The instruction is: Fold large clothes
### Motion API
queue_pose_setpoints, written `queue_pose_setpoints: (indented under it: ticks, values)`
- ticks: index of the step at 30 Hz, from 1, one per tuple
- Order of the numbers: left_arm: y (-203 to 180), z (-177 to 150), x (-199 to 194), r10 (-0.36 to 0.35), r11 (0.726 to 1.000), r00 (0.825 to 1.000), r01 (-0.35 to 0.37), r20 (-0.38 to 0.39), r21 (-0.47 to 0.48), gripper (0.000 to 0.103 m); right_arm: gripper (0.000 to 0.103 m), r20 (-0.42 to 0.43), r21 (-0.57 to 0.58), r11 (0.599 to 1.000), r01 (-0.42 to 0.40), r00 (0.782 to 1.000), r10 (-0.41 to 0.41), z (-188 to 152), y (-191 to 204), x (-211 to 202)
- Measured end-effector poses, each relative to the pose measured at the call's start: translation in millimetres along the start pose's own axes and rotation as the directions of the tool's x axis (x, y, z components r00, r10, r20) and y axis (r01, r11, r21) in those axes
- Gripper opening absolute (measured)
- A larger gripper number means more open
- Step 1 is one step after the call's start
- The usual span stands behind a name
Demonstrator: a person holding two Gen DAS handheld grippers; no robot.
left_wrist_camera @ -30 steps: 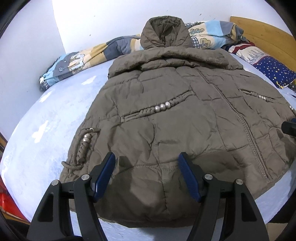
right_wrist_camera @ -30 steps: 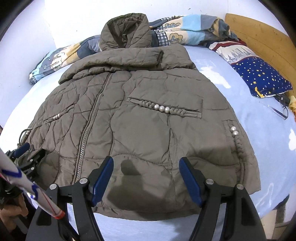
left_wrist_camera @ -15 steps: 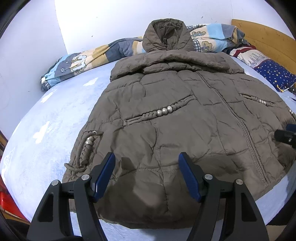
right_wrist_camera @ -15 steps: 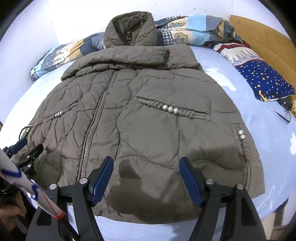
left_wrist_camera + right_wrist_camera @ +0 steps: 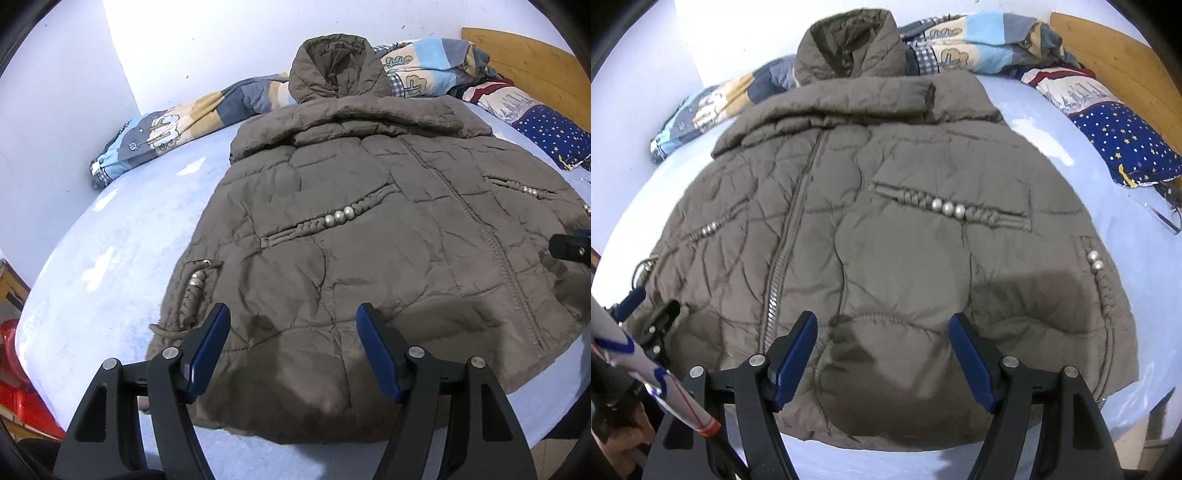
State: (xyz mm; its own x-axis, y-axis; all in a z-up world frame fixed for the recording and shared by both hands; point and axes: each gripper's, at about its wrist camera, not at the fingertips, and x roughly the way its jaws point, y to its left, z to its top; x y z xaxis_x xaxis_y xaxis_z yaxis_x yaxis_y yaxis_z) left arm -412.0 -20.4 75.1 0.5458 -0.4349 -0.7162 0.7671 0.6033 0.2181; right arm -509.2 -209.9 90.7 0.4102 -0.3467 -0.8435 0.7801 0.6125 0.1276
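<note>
Big olive-brown quilted jacket (image 5: 369, 258) lies front-up, spread flat on a bed w/ a pale blue sheet (image 5: 122, 240), hem twd the cameras, hood (image 5: 332, 62) at the far end, propped up against a patchwork blanket (image 5: 177, 125) bunched along the wall. Both sleeves look folded across the chest just below the hood, making a thick band. Zip (image 5: 790, 236) closed, runs down the middle. Each side has a slanted pocket trimmed w/ braided cord & a few silver beads (image 5: 947, 208); more braid & beads near both side seams at the hem. Fabric puffy, lots of creases, hem edge a bit curled.

Left gripper (image 5: 293, 347) hovers over the hem on the jacket's left-hand part in its view, blue pads spread apart, nothing btwn them, not touching cloth as far as I can tell. Right gripper (image 5: 882, 350) hovers above the hem right of the zip, pads also spread wide, nothing pinched. Both cast shadows on the hem.

Star-print navy pillow (image 5: 1123, 147) & wooden headboard (image 5: 1115, 62) at far right. Left gripper's tip visible at the left edge of the right view, next to a white stick w/ blue & red marks (image 5: 646, 365)
</note>
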Motion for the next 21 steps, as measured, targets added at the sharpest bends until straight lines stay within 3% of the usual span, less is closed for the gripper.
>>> queue_pose_setpoints:
  ticks: [12,16,21]
  values:
    - [23,57,-67,-0.080,0.986,0.991,0.095,0.107,-0.137,0.070,0.078,0.139,0.039,0.996,-0.075,0.988,0.069,8,-13,-44]
    - [25,74,-67,-0.114,0.978,0.986,0.133,0.124,-0.160,0.070,0.078,0.177,0.058,0.994,-0.098,0.980,0.086,7,-18,-53]
    - [26,92,-46,-0.132,0.973,0.986,0.148,0.100,-0.176,0.070,0.078,0.153,0.064,0.993,-0.104,0.984,0.093,6,-19,-45]
